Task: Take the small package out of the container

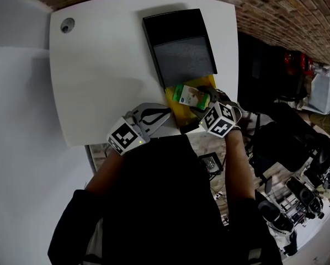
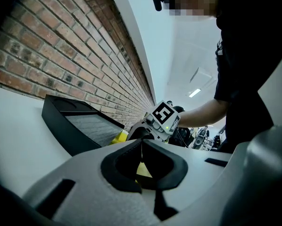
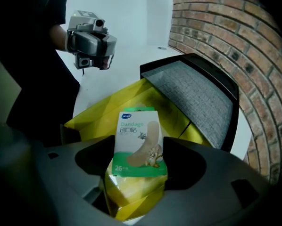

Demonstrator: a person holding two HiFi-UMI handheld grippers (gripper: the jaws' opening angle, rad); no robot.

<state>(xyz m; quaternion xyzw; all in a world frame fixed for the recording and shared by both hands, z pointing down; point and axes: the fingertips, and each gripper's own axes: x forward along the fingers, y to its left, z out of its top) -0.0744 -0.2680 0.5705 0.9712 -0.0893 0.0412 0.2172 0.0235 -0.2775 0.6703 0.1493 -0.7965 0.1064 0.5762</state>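
A small green-and-white bandage package stands upright between the jaws of my right gripper, which is shut on it. It sits just over the open yellow container. In the head view the package shows above the container at the table's near edge, with my right gripper at its right. My left gripper reaches in from the left, its jaws closed on the container's near wall. The left gripper shows only a thin line between its jaws.
A black case with a grey textured panel lies just behind the container on the white table. A round grommet sits at the far left corner. A brick wall runs behind. Clutter stands on the floor to the right.
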